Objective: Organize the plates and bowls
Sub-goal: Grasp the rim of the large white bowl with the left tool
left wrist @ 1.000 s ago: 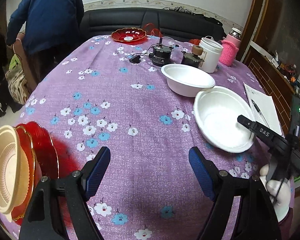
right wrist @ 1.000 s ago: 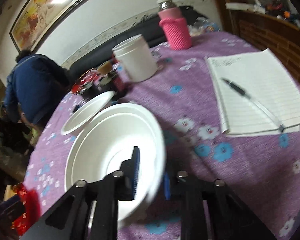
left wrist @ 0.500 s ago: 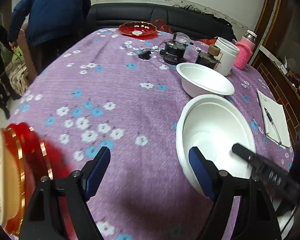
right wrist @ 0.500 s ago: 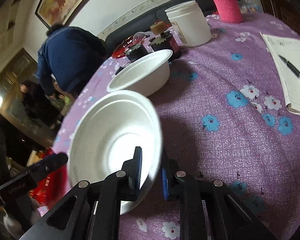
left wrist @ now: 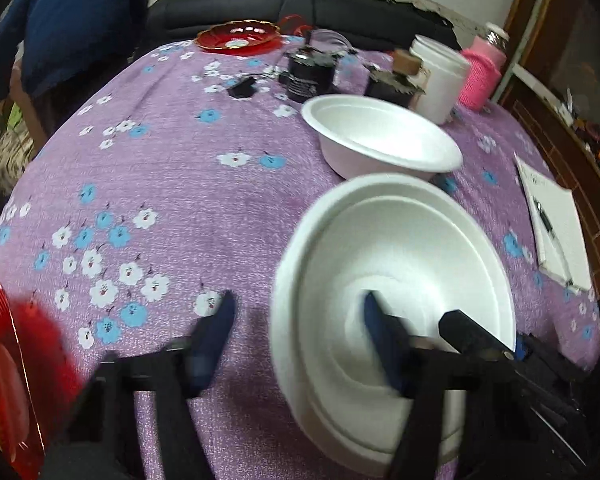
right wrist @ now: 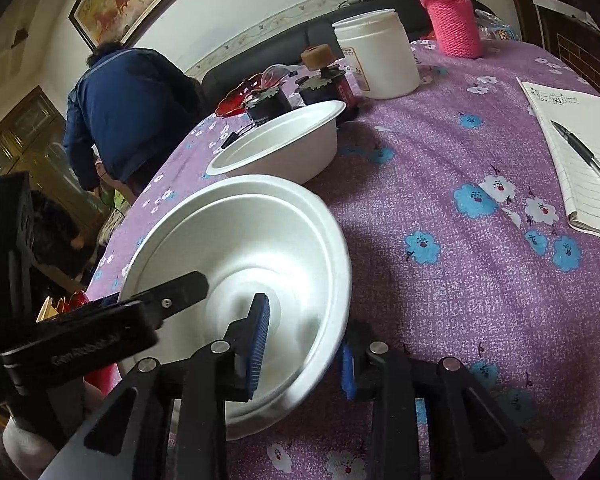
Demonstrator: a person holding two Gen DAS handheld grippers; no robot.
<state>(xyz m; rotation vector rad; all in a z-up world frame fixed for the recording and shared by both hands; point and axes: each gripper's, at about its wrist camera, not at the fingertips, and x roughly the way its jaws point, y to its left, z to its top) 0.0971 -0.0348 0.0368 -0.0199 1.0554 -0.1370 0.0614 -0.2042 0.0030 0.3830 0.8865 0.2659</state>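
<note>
Pads of the right gripper [right wrist: 304, 344] are clamped on the near rim of a white foam bowl [right wrist: 260, 248], held tilted above the tablecloth [right wrist: 440, 184]. The left gripper [left wrist: 300, 340] is spread wide, empty, straddling the bowl's left rim. Level carrying toward the second bowl [left wrist: 380, 140] is advised. Compared with a second ago, the bowl is raised and carried leftward.

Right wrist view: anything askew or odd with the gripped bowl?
Yes. The white foam bowl clamped at its rim by the right gripper is tilted off the tablecloth, not flat. The left gripper, open, straddles its opposite rim. The second white bowl sits upright. Nothing spilled.
</note>
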